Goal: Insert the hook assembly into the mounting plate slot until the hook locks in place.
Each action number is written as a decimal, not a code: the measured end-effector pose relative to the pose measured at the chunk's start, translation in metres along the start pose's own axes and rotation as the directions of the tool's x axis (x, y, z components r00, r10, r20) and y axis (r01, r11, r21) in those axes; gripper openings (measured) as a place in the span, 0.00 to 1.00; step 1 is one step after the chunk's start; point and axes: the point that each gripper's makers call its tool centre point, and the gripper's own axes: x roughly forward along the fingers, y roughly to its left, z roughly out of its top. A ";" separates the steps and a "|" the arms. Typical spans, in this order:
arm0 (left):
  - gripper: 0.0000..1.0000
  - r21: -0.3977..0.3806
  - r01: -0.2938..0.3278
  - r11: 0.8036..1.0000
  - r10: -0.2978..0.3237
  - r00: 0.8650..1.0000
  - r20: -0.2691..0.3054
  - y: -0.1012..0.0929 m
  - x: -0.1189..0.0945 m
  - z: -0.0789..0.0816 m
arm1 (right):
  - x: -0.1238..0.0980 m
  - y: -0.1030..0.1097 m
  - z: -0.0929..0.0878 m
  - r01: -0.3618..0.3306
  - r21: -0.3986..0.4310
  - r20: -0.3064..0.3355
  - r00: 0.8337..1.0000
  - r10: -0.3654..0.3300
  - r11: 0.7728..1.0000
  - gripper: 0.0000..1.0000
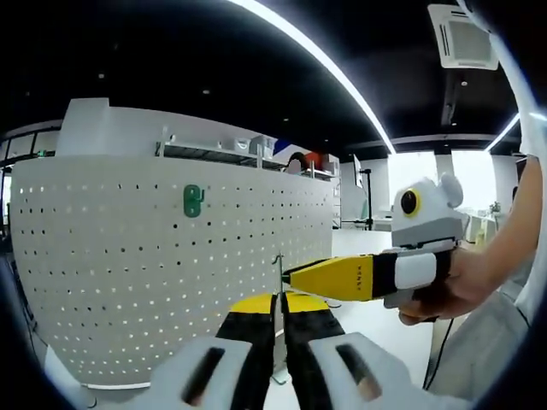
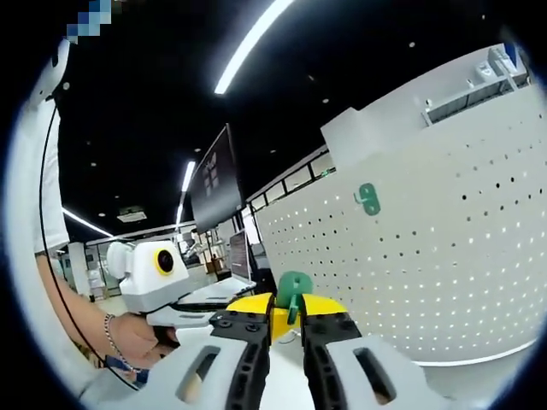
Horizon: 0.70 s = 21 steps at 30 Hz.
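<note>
Two hand-held grippers meet in front of a white pegboard panel (image 1: 171, 273), and the step in hand looks like readying the hook before it goes to the board. In the right gripper view, the right hand-held gripper (image 2: 286, 318) has its yellow-and-black jaws closed on a green hook piece (image 2: 294, 290), which stands up just past the fingertips. In the left gripper view, the left hand-held gripper (image 1: 280, 318) has its jaws nearly together around a thin metal pin or wire (image 1: 278, 278); whether it truly pinches that pin is hard to tell. The right hand-held gripper comes in from the right of that view, its yellow tip touching or just beside the pin. Ahead of both, higher on the panel, a second green hook (image 1: 193, 200) already hangs in the holes. To do this well, I judge the green piece should be squared to the panel, its prongs lined up with a row of holes, then pushed straight in without twisting until it seats. The panel is smooth, matt, rigid sheet with a regular grid of small round holes; the hook looks like moulded plastic, glossy and rounded.
</note>
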 end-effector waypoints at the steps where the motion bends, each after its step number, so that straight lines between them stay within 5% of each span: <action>1: 0.02 0.000 0.000 1.000 0.000 1.000 0.002 0.000 0.000 0.000 | 0.000 0.000 0.000 0.001 0.007 0.005 1.000 -0.002 1.000 0.07; 21: 0.02 -0.008 -0.012 1.000 0.012 1.000 0.004 0.001 -0.002 0.000 | 0.002 -0.004 0.000 0.046 0.045 0.016 0.999 -0.047 0.998 0.02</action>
